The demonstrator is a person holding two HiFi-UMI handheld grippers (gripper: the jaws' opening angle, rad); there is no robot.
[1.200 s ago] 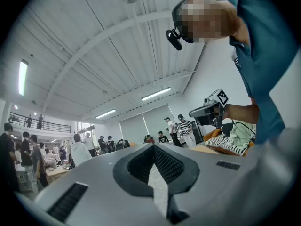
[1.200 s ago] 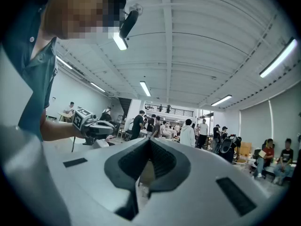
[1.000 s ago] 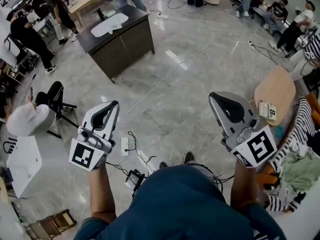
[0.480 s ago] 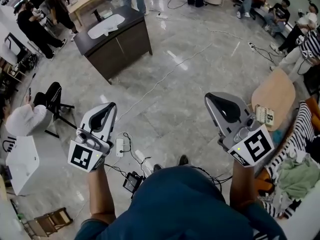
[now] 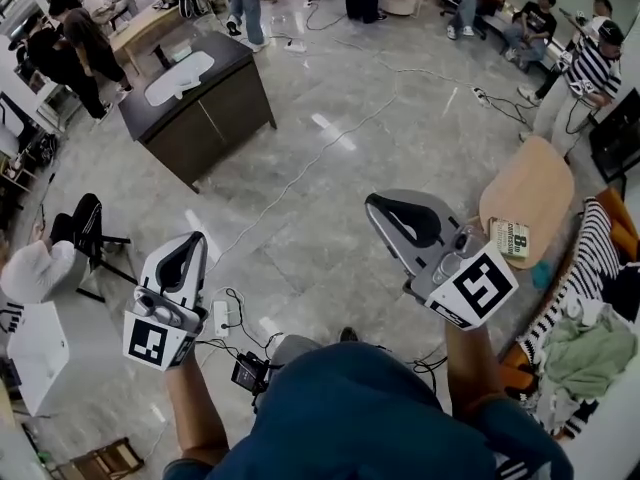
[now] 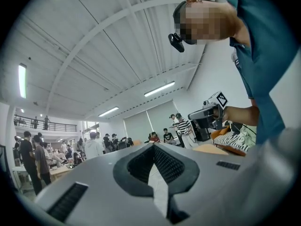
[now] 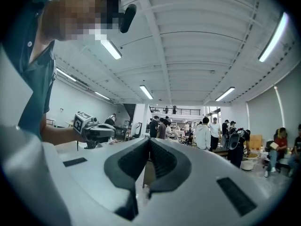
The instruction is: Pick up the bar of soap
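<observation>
No bar of soap can be made out in any view. A dark cabinet [image 5: 215,118] with a white sink basin [image 5: 180,76] in its top stands far off at the upper left of the head view. My left gripper [image 5: 195,236] is held level above the floor, shut and empty. My right gripper [image 5: 372,203] is held level too, shut with nothing in it. In the left gripper view the left gripper [image 6: 153,146] has its pads together, and the right gripper [image 6: 207,117] shows beside it. The right gripper view shows the right gripper [image 7: 149,139] closed.
Cables [image 5: 300,173] run across the marble floor, with a power strip [image 5: 221,318] near my feet. A round wooden table [image 5: 530,193] bearing a box [image 5: 510,238] stands right. A chair [image 5: 90,233] and white unit [image 5: 40,353] sit left. People stand around the hall's edges.
The person has walked on: the cabinet has slid left and slightly nearer in the head view. Both grippers have shifted left and lower in the frame and stayed shut.
</observation>
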